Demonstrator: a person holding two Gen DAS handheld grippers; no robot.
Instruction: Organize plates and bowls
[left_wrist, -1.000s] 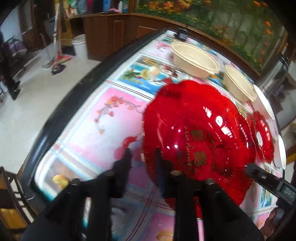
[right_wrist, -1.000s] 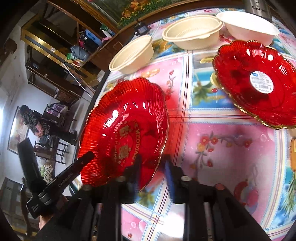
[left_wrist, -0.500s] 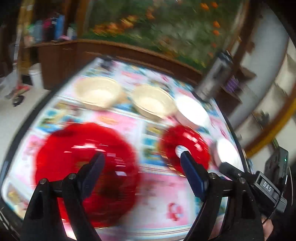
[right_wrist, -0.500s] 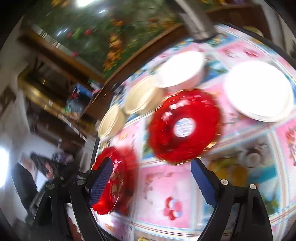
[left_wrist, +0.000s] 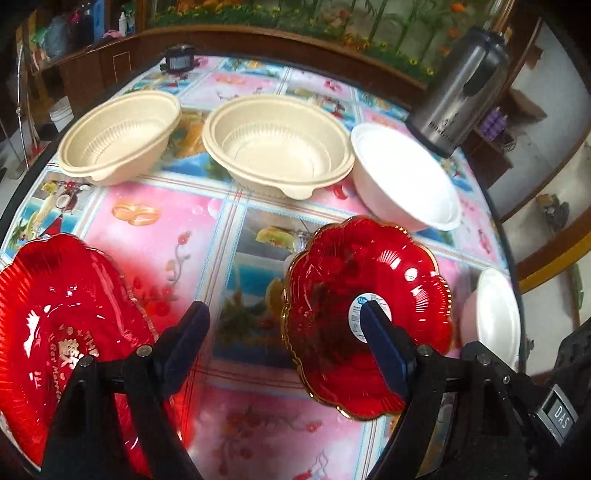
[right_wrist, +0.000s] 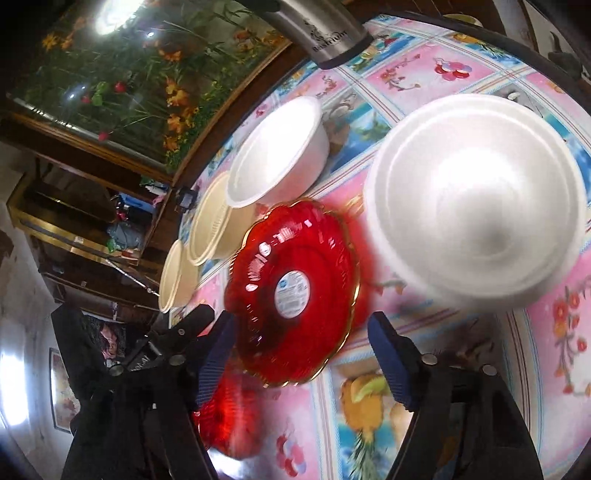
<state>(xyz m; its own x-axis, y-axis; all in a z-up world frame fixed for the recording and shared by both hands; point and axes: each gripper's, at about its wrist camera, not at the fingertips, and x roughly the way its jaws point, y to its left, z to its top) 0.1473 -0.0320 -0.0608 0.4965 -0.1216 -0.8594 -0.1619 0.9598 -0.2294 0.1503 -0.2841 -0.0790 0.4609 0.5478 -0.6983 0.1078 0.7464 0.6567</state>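
A large red plate (left_wrist: 55, 332) with gold lettering lies at the table's left edge, left of my left gripper (left_wrist: 284, 332), which is open and empty. A smaller red plate (left_wrist: 369, 306) with a round sticker lies under its right finger (left_wrist: 380, 343). Behind stand two beige bowls (left_wrist: 122, 136) (left_wrist: 277, 144) and a white bowl (left_wrist: 402, 181). My right gripper (right_wrist: 303, 354) hovers over the small red plate (right_wrist: 295, 288). Its jaws are closing, and the plate shows between the fingers but the pads do not touch it. A white foam dish (right_wrist: 476, 199) sits to the right.
A steel kettle (left_wrist: 458, 92) stands at the back right of the table (left_wrist: 221, 229), which has a flowered cloth and a dark rim. A small black device (left_wrist: 179, 61) sits at the far edge. A wooden cabinet and a flower picture lie beyond.
Both grippers let go of the large red plate, opened wide and swung right. The large plate stays at the left; the small red plate is now under both grippers.
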